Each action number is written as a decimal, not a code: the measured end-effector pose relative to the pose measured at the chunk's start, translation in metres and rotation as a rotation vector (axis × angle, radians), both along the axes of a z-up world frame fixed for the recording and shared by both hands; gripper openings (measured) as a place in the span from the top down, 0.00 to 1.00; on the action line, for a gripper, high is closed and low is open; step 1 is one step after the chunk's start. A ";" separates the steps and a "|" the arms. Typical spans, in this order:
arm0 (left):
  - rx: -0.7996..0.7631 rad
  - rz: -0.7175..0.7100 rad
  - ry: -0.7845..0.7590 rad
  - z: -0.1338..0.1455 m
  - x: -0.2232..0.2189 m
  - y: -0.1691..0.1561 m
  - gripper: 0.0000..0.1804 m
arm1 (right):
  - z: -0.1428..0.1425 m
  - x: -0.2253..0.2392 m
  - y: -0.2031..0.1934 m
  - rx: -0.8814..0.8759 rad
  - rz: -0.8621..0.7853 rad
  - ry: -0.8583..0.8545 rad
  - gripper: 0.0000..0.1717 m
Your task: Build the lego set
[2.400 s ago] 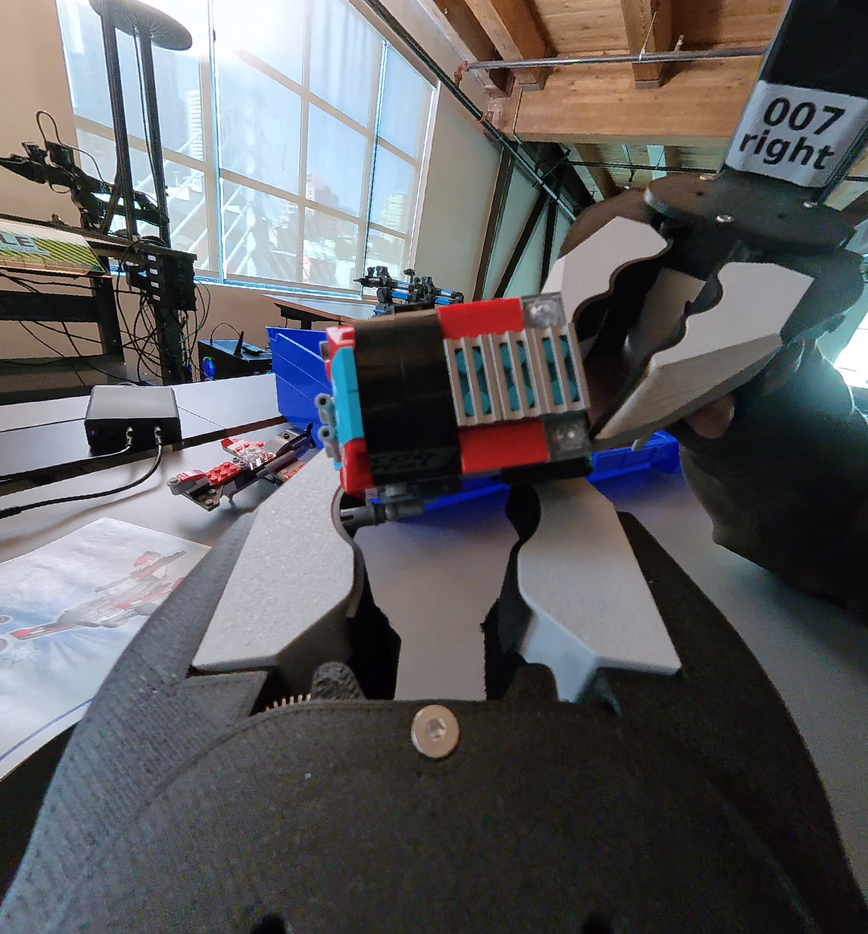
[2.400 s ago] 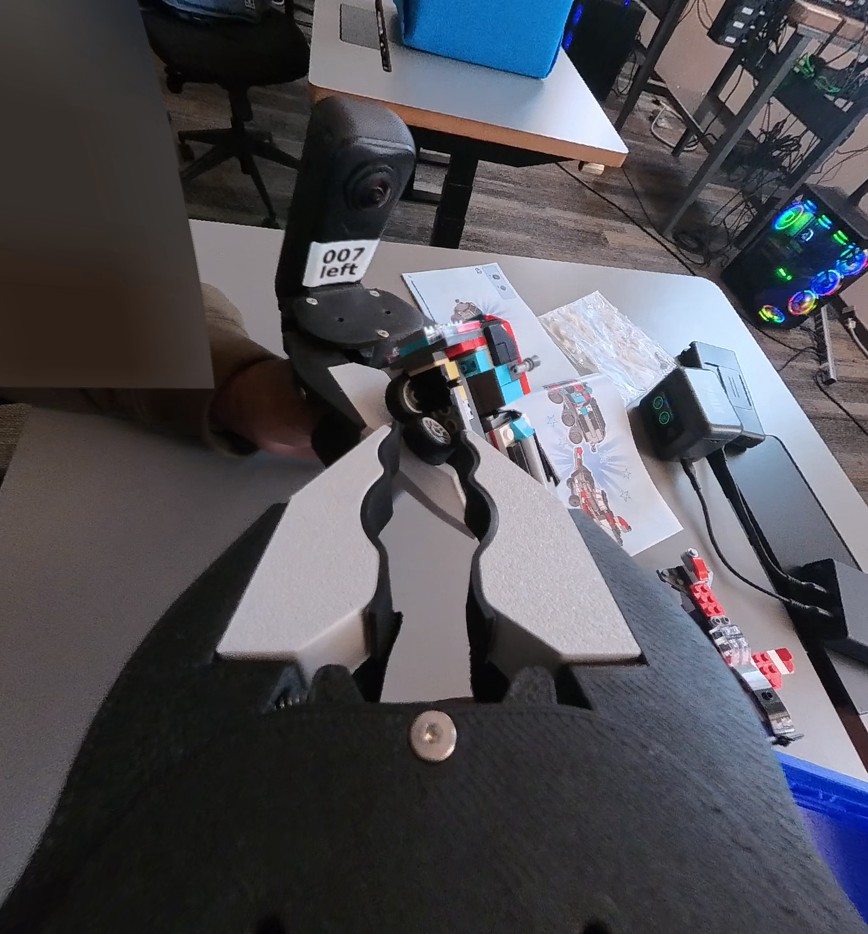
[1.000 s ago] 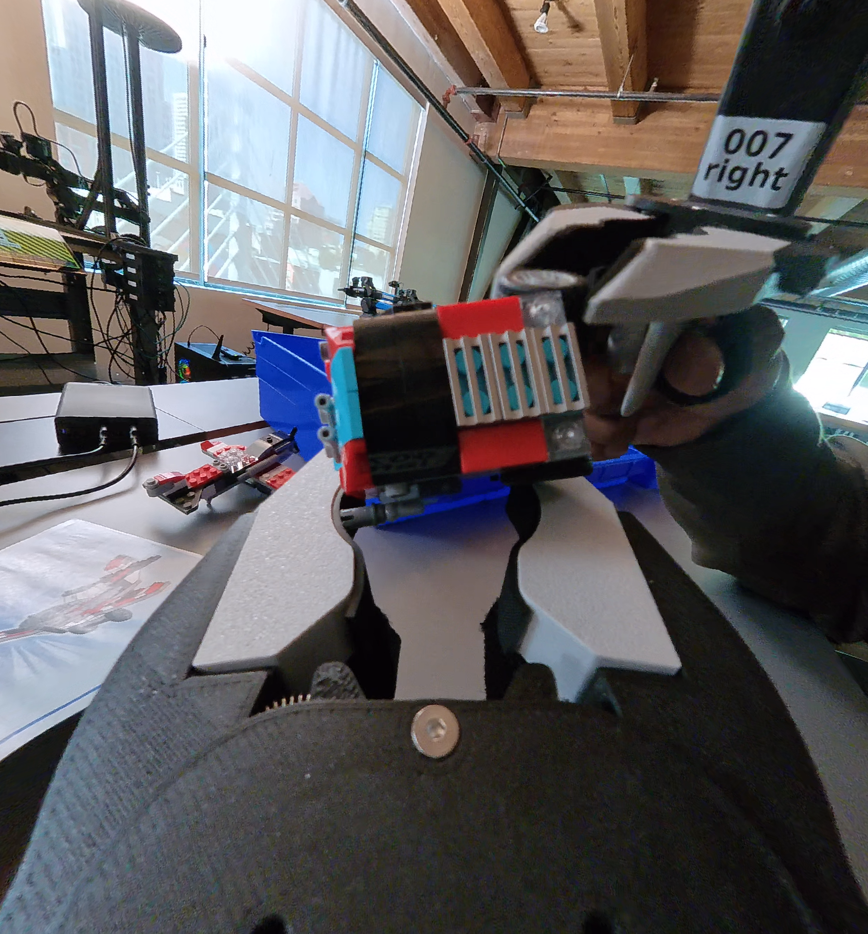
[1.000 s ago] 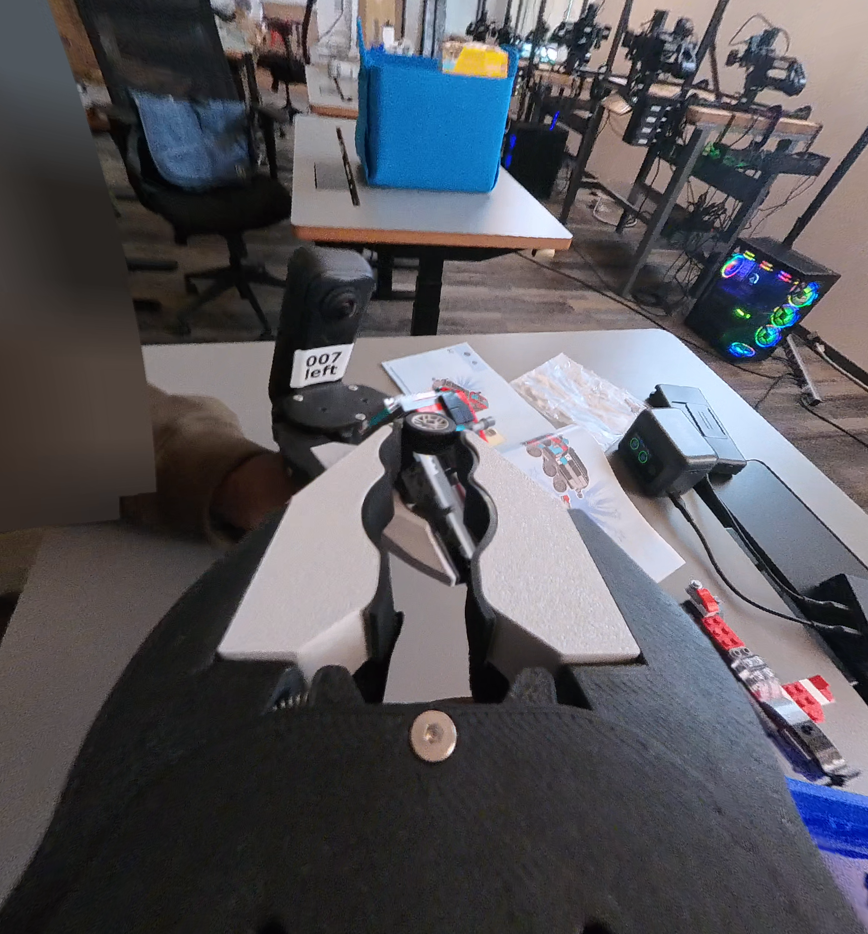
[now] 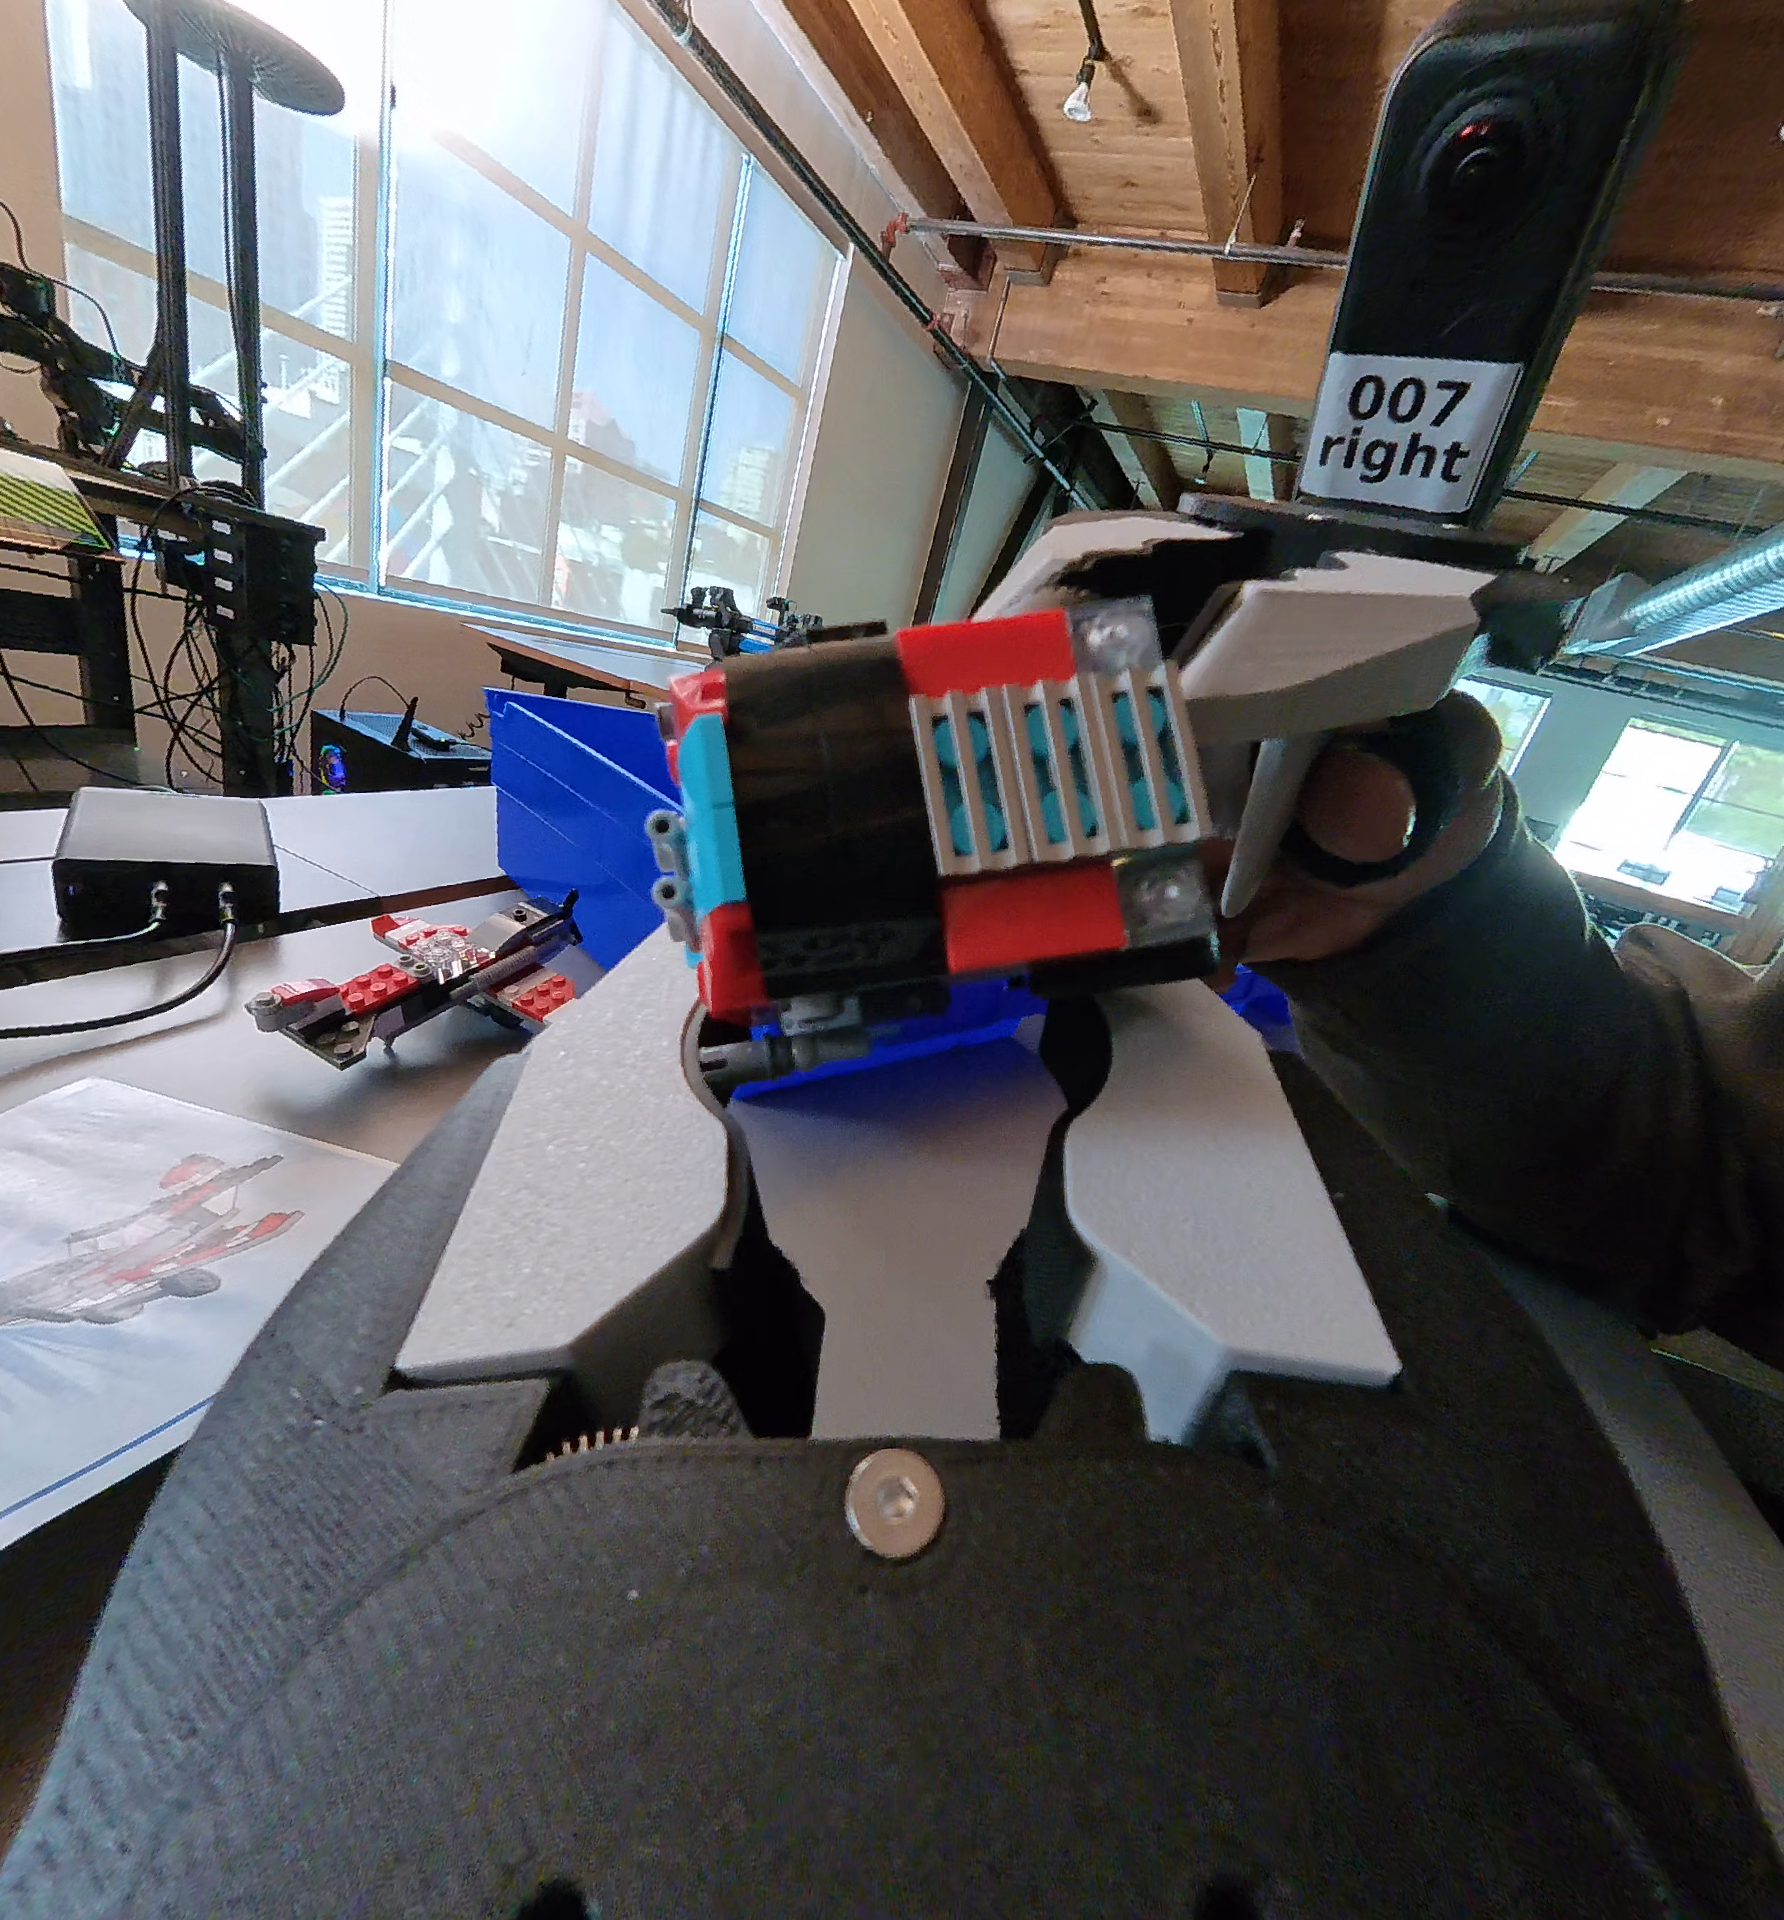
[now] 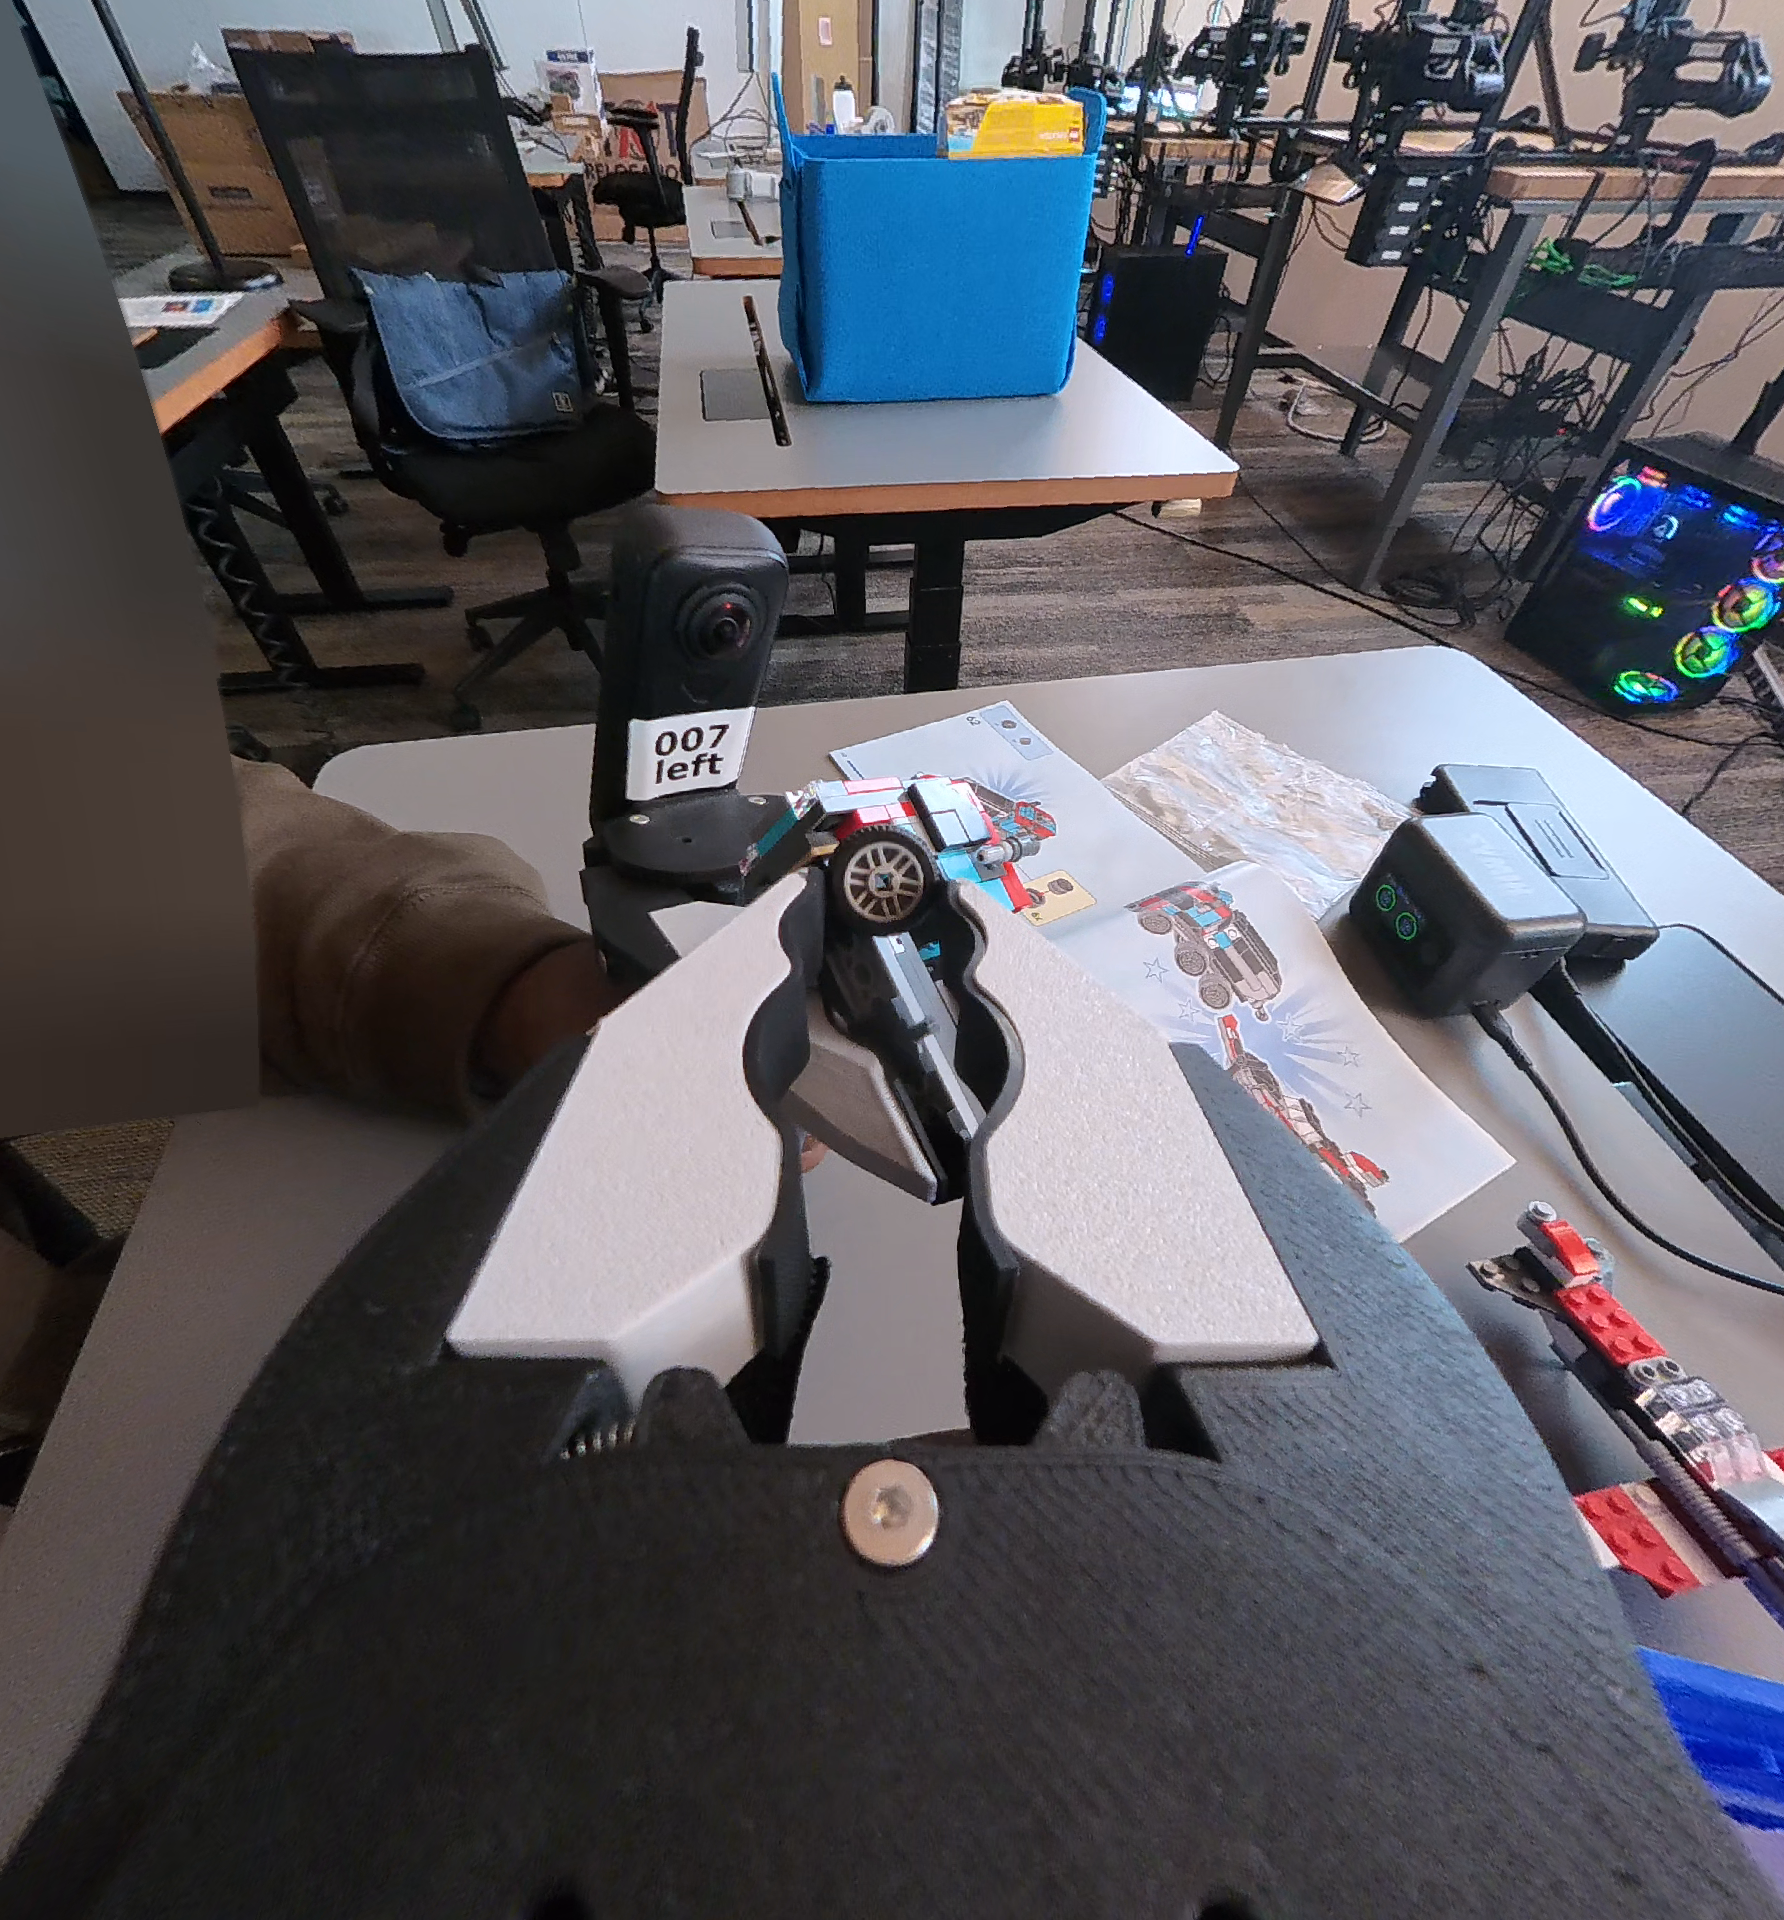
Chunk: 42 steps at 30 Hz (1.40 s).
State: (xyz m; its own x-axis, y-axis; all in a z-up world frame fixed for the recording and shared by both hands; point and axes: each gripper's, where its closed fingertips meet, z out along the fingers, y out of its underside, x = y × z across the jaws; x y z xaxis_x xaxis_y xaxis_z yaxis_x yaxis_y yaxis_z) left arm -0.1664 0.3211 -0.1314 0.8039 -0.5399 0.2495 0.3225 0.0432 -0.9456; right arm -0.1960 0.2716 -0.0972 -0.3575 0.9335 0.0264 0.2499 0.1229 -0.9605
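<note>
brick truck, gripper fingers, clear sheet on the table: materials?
Brick truck: glossy moulded plastic, studs and sharp seams; the wheel has what looks like a rubber tyre.
Right gripper's fingers: matte grey, grainy, likely printed plastic, with black inner pads.
Clear sheet: crinkled glossy film, probably a plastic bag.

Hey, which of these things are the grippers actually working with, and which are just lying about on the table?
In hand:
- brick truck, gripped by the left gripper
- its wheel, between the fingers of the right gripper

Lying about:
- red brick plane
- instruction sheets
- clear bag
- black power boxes
- blue bin
</note>
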 end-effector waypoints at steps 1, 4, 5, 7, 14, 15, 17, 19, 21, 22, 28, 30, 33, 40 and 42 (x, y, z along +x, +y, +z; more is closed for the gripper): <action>0.000 -0.002 0.001 0.000 0.000 0.000 0.69 | 0.000 0.000 0.000 -0.003 0.002 0.004 0.87; 0.001 -0.006 0.011 0.000 0.002 0.000 0.69 | 0.004 0.001 0.000 -0.017 0.014 0.021 0.87; 0.000 -0.007 0.013 0.000 0.003 0.000 0.69 | 0.005 0.003 -0.001 -0.028 0.024 0.022 0.87; 0.001 -0.008 0.012 0.000 0.003 -0.001 0.69 | 0.005 0.005 -0.001 -0.054 0.047 0.014 0.87; 0.003 -0.014 0.043 0.000 0.006 -0.002 0.69 | 0.010 0.011 -0.004 -0.221 0.113 -0.036 0.87; 0.001 -0.015 0.052 -0.001 0.007 -0.001 0.69 | 0.010 0.012 -0.003 -0.251 0.123 -0.044 0.88; -0.006 -0.015 0.071 -0.002 0.009 -0.001 0.69 | 0.008 0.013 -0.001 -0.297 0.140 -0.062 0.87; -0.013 -0.014 0.080 -0.003 0.010 -0.001 0.69 | 0.004 0.013 0.001 -0.303 0.149 -0.080 0.87; -0.025 -0.013 0.082 -0.005 0.009 0.000 0.69 | 0.000 0.014 0.002 -0.285 0.149 -0.102 0.87; -0.034 -0.015 0.086 -0.006 0.010 0.001 0.69 | -0.001 0.014 0.003 -0.278 0.148 -0.109 0.87; -0.051 -0.036 0.097 -0.009 0.014 0.001 0.69 | -0.002 0.018 0.005 -0.260 0.175 -0.138 0.87; -0.052 -0.039 0.089 -0.009 0.014 0.001 0.69 | -0.001 0.021 0.005 -0.268 0.189 -0.141 0.87; -0.061 -0.046 0.093 -0.011 0.015 0.001 0.69 | -0.002 0.022 0.005 -0.267 0.201 -0.152 0.87; -0.076 -0.070 0.101 -0.014 0.019 0.001 0.69 | -0.005 0.023 0.004 -0.260 0.207 -0.173 0.88; -0.081 -0.088 0.101 -0.015 0.021 0.000 0.69 | -0.005 0.024 0.004 -0.254 0.211 -0.178 0.88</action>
